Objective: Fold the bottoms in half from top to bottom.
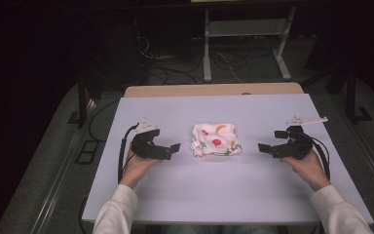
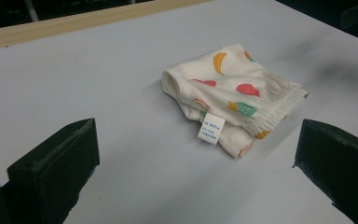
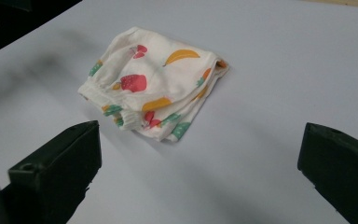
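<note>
Folded cloth, soft white cotton printed with fruit, lies mid-table as a rumpled square with a small white tag whose print is unreadable. The left gripper and right gripper rest on the pale smooth table either side, jaws wide apart, holding nothing.

High view: set above the person's side, aimed forward and down; the whole table is taken in, with floor beyond. Left gripper view: carried low over the table, aimed across it toward the folded cloth, seen close. Right gripper view: likewise low, aimed from the opposite side. The cloth and surrounding tabletop are shared by all three.
</note>
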A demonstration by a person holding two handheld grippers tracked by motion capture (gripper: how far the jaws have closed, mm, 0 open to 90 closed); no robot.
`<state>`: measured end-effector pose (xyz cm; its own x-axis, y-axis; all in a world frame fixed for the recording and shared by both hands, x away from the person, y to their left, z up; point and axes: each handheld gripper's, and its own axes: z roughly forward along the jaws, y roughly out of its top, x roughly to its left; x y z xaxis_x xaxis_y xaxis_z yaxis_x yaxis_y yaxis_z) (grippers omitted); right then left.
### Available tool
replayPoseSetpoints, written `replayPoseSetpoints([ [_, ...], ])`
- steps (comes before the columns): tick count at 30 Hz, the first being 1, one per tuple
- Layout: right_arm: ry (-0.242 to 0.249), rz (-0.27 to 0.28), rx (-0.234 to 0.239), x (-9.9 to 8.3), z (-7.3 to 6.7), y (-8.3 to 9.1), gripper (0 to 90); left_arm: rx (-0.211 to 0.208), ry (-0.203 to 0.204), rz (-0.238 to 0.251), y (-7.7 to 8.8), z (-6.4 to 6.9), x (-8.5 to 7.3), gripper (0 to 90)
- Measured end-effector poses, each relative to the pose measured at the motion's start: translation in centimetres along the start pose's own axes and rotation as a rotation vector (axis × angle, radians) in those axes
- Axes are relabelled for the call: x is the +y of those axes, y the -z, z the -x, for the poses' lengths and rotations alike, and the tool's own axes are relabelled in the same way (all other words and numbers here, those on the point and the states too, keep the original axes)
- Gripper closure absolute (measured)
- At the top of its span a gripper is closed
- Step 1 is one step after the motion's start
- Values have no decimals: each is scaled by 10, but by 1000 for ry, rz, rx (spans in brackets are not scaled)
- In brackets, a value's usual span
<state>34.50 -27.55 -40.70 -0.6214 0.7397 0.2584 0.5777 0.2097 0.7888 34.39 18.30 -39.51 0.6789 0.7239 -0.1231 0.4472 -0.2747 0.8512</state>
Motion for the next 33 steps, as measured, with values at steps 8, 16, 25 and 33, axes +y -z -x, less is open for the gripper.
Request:
replayPoseSetpoints([
  [8,-1,12,1,-11,-9,9,0,-6,-11,17,14,5,-11,0],
  [16,20,8,0,-24,-23,12,0,5,-5,18,25,5,-29,0],
  [25,29,1,2,-46,-34,16,0,-5,-19,39,39,14,-48,0],
  [33,24,12,-11,-64,-36,26,0,-1,-32,47,50,20,-63,0],
])
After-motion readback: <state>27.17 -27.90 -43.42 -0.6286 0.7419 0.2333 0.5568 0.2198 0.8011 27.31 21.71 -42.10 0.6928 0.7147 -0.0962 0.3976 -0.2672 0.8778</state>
